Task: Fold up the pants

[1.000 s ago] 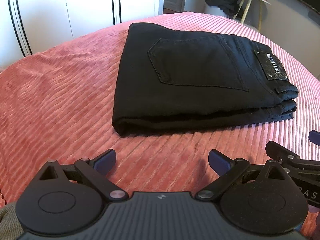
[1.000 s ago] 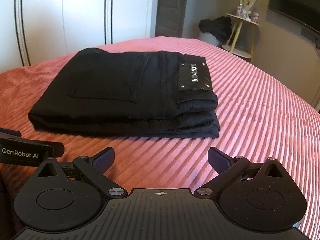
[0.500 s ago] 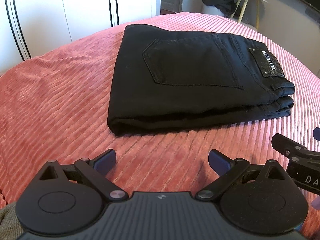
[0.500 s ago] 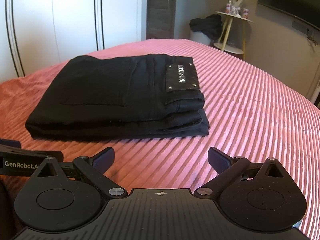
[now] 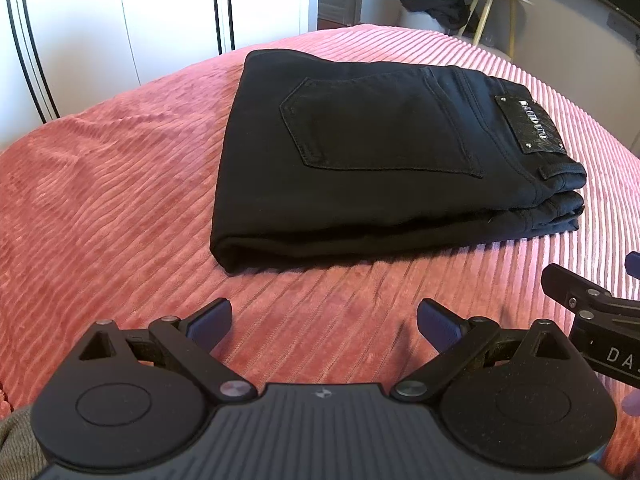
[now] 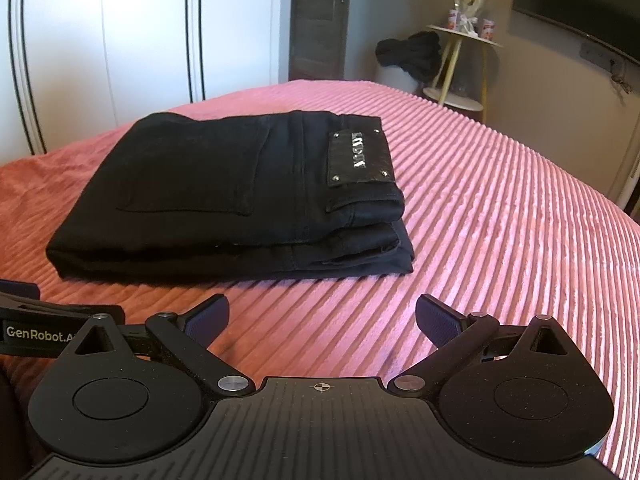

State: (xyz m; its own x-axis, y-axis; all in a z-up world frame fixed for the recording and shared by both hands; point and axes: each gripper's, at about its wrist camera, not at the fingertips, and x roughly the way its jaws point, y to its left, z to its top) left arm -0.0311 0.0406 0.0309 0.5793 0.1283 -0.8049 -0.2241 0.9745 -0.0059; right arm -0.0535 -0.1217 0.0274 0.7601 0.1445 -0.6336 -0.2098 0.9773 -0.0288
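Black pants [image 5: 360, 152] lie folded in a compact stack on the pink ribbed bedspread [image 5: 100, 200], back pocket and leather waist patch [image 5: 530, 124] on top. They also show in the right wrist view [image 6: 224, 192]. My left gripper [image 5: 324, 322] is open and empty, hovering over the bedspread just in front of the stack. My right gripper [image 6: 322, 320] is open and empty, also short of the stack's near edge. The right gripper's side [image 5: 588, 320] shows at the left view's right edge. The left gripper's side [image 6: 40, 328] shows at the right view's left edge.
White wardrobe doors [image 6: 120, 40] stand behind the bed. A small round side table [image 6: 464, 40] with small items and a dark heap of clothes [image 6: 412, 56] stand at the far right. A dark screen [image 6: 580, 0] hangs on the right wall.
Both grippers have drawn back and risen slightly from the folded pants, staying open and empty. The pants have not moved.
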